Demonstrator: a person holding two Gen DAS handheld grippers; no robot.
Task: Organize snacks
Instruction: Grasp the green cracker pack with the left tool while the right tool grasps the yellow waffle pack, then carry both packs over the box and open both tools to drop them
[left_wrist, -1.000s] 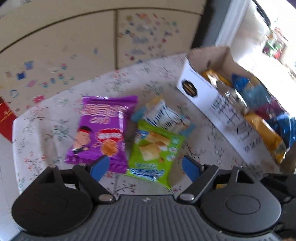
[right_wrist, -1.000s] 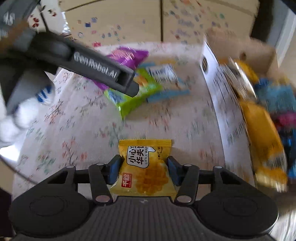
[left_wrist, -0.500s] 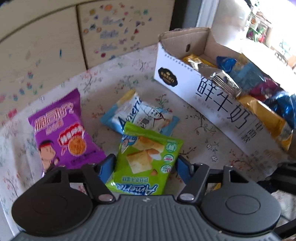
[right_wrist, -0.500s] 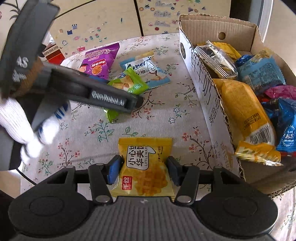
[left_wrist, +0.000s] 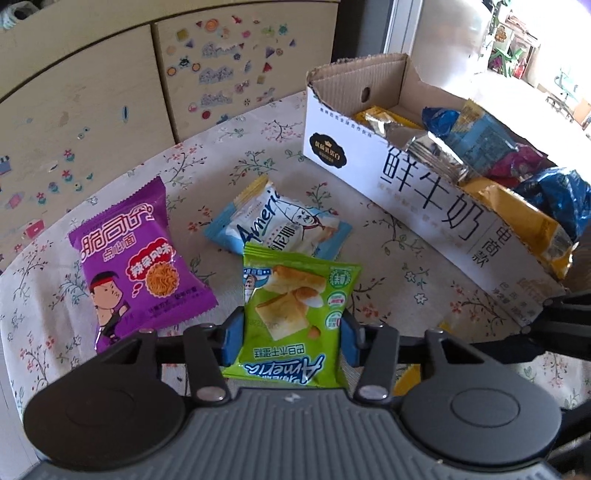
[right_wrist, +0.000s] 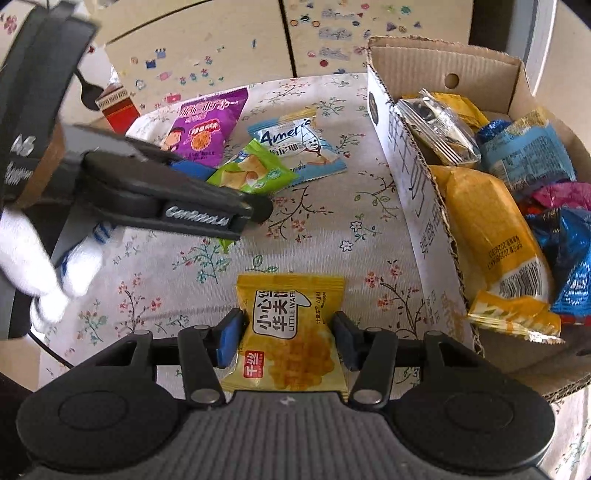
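My left gripper (left_wrist: 291, 339) has its blue pads against both side edges of a green biscuit pack (left_wrist: 291, 306) on the flowered tablecloth, and its jaws are closing on it. In the right wrist view the same green pack (right_wrist: 255, 173) pokes out past the left gripper's dark fingers (right_wrist: 207, 218). My right gripper (right_wrist: 288, 343) grips a yellow waffle pack (right_wrist: 291, 306) by its sides, jaws still closing a little. A purple noodle pack (left_wrist: 136, 266) and a blue-white pack (left_wrist: 284, 221) lie flat behind the green one.
An open white cardboard box (left_wrist: 424, 184) at the right holds several wrapped snacks. A white-gloved hand (right_wrist: 37, 266) holds the left gripper. A red carton (right_wrist: 118, 107) stands at the table's far left edge. Sticker-covered cabinet doors (left_wrist: 110, 110) rise behind the table.
The left gripper came down over the green pack and its jaws narrowed from wide apart until the pads met the pack's sides. The right gripper kept hold of the yellow pack.
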